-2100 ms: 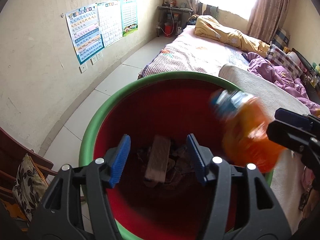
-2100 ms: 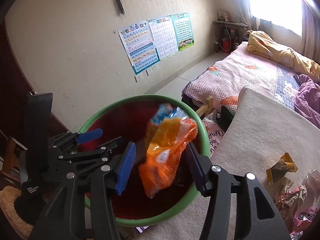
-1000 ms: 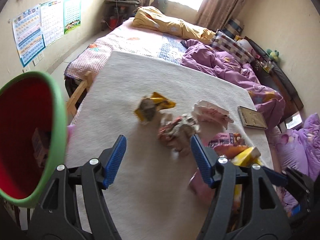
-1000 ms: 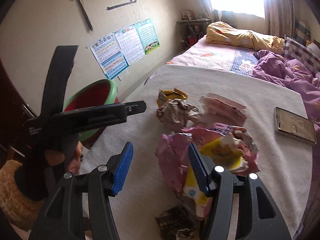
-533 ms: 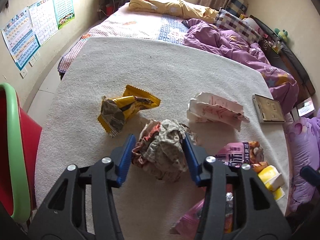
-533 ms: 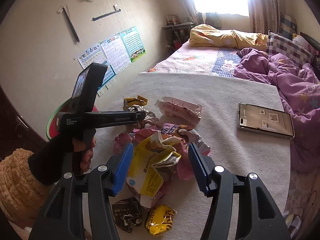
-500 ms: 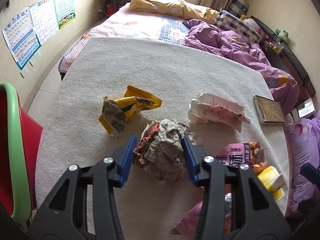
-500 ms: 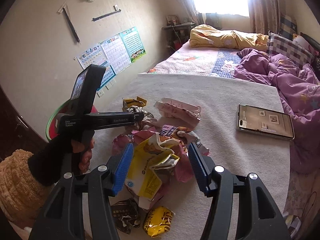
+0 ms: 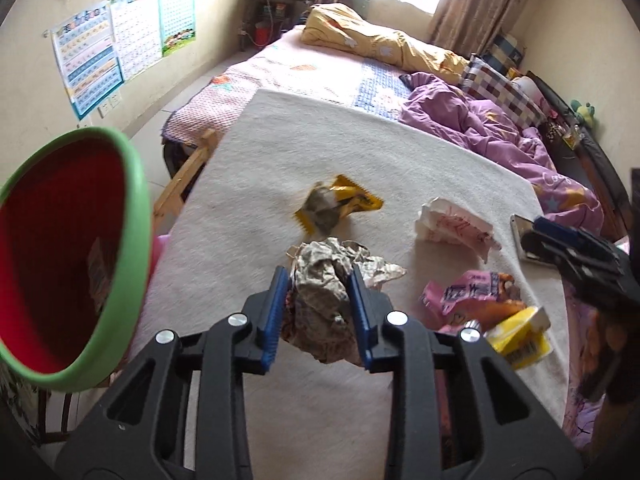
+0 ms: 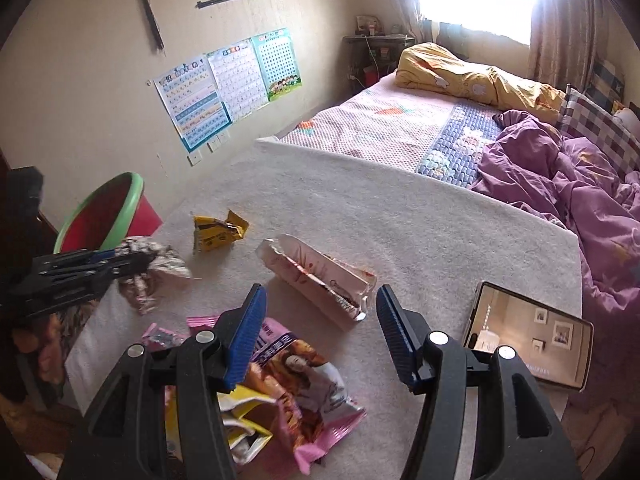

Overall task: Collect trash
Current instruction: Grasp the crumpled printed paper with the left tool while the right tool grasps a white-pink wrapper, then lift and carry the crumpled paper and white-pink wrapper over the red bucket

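Note:
My left gripper (image 9: 318, 312) is shut on a crumpled grey-brown wrapper (image 9: 324, 284) and holds it just above the cream blanket (image 9: 248, 208); the wrapper also shows in the right wrist view (image 10: 150, 272). The red bin with a green rim (image 9: 136, 216) is at the left, off the bed edge. My right gripper (image 10: 318, 336) is open and empty, hovering above a pink-white wrapper (image 10: 316, 276). A yellow wrapper (image 10: 218, 232), a pink snack bag (image 10: 296, 376) and a yellow packet (image 9: 520, 336) lie on the blanket.
A phone (image 10: 528, 340) lies on the blanket at the right. A purple quilt (image 10: 560, 168) and a yellow quilt (image 10: 472, 76) lie on the bed beyond. Posters (image 10: 228, 80) hang on the left wall. The bin (image 10: 100, 216) stands beside the bed's left edge.
My left gripper has closed on the crumpled wrapper and lifted it off the blanket, swinging left toward the bin. My right gripper has moved forward from the pink bag pile toward the pink-white wrapper.

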Tool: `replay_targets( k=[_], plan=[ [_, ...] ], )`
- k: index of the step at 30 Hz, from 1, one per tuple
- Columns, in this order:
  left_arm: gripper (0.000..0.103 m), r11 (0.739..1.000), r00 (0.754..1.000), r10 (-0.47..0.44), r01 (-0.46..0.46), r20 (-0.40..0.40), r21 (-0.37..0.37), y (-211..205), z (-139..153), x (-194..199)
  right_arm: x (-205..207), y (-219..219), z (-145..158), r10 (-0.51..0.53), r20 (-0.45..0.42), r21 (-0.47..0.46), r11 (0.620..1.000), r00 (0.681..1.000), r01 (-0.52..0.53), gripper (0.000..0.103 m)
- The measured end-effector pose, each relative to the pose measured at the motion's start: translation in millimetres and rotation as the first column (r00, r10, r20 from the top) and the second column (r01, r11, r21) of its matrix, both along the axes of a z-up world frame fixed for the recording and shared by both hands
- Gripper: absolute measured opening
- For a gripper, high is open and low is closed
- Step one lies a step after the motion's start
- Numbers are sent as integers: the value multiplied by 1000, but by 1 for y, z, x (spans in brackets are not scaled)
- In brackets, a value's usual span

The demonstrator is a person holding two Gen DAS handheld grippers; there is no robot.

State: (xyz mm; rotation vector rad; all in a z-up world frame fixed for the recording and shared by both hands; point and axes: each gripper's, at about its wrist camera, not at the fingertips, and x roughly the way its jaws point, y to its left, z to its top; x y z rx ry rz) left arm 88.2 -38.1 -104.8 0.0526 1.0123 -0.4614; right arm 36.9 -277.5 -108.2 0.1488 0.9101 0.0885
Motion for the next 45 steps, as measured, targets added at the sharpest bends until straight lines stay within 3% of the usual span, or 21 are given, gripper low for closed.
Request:
replay_targets(
  k=[8,17,23,27,30,32,36,37,41,43,45],
  plan=[
    [32,999,998,49,-48,-45,21,23,-18,-9,40,-4,-33,86,-95,-7,996,992,-87,59],
    [50,999,998,41,-40,-43,9,20,-23,-15,55,-4,-49,141,-146,50,990,979,-135,62],
    [63,1000,999,30,-30,-33,7,14,-22,-19,51,5,-50,165,-145,59,986,976,-158,42],
    [63,1000,999,19,-18,-41,12,13,-25,-21,50,9,-50,174,-138,62,984,975,-166,43],
    [63,1000,999,12,-11,-41,17,12,-26,-22,51,11,-49,181,-131,61,983,975,-174,47],
    [64,1000,999,9,-8,-47,24,12,-28,-21,53,13,-50,186,-140,55,982,972,-180,56],
    [64,999,999,5,-3,-53,36,11,-31,-22,56,15,-56,187,-155,65,982,970,-179,57],
    [64,999,998,4,-2,-56,40,12,-32,-22,56,15,-56,187,-157,72,982,970,-177,57],
    [63,999,997,0,4,-72,51,11,-38,-24,53,15,-54,180,-145,82,982,973,-169,40],
    [48,998,998,-2,6,-70,60,11,-40,-25,51,13,-50,165,-131,82,984,977,-156,37],
    [44,999,998,-2,5,-66,52,12,-39,-26,47,11,-44,136,-108,85,988,985,-127,35]
  ],
)
